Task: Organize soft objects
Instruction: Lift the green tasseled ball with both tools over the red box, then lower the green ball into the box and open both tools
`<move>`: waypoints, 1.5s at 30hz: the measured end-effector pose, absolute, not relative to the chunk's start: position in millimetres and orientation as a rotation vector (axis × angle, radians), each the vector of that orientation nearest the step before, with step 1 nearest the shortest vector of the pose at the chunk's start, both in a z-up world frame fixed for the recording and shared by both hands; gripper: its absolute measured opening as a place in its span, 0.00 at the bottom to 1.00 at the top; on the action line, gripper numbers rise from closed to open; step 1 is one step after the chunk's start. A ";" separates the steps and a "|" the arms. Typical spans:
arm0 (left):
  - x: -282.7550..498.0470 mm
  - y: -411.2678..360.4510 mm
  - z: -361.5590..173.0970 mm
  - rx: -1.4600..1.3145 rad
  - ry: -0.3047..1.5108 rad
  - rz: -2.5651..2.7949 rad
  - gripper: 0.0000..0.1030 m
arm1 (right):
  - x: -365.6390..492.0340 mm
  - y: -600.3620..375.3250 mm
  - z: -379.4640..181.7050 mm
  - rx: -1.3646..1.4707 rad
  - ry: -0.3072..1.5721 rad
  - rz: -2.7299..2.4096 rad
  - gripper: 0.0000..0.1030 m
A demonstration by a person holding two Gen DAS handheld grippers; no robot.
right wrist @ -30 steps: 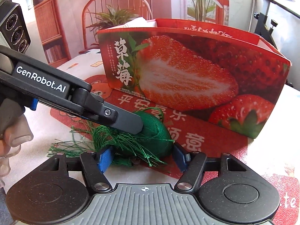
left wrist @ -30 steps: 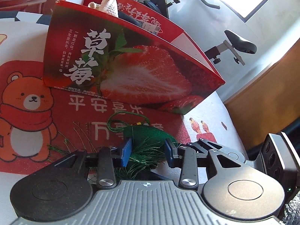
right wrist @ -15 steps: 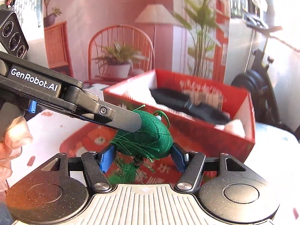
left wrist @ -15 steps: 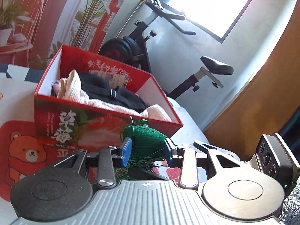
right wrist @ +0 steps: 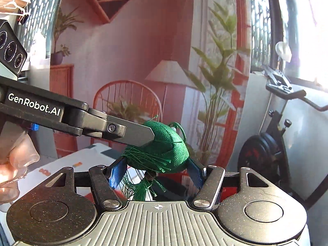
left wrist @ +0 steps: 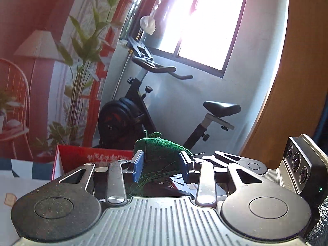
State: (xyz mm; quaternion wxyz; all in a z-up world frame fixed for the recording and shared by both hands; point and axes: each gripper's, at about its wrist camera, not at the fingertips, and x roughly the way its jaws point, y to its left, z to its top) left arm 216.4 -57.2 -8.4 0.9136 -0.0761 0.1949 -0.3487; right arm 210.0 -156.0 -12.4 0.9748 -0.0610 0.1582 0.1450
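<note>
A green fabric pouch (left wrist: pixel 162 149) with loose green tassel threads hangs in the air, held from two sides. In the left wrist view my left gripper (left wrist: pixel 162 165) is shut on it, a blue pad against each flank. In the right wrist view the same pouch (right wrist: pixel 164 147) sits between the blue pads of my right gripper (right wrist: pixel 155 174), which is also shut on it. One black finger (right wrist: pixel 131 132) of the left gripper reaches in from the left and lies on the pouch's top. The tassel (right wrist: pixel 143 188) dangles below. The red strawberry box (left wrist: pixel 92 155) lies low, mostly hidden behind the grippers.
An exercise bike (left wrist: pixel 143 110) stands behind the table by a bright window (left wrist: pixel 201 20). A printed backdrop with a lamp, plant and chair (right wrist: pixel 127 102) fills the far side. A person's hand (right wrist: pixel 12 164) holds the left gripper. The table's edge (right wrist: pixel 71 164) shows below.
Both grippers rose together with the green pouch, from the red mat in front of the box to well above the box's rim. The box has dropped to the bottom of both views.
</note>
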 end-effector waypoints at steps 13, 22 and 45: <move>280.7 -56.1 -22.3 -0.152 0.433 -0.661 0.38 | 307.6 -160.2 -13.3 -0.174 0.343 0.288 0.59; 339.2 -46.1 -66.2 -0.168 0.553 -0.615 0.38 | 374.5 -156.9 -67.8 -0.138 0.486 0.316 0.59; 355.1 -31.3 -88.2 -0.045 0.597 -0.385 0.96 | 407.7 -174.2 -106.2 -0.067 0.739 0.077 0.84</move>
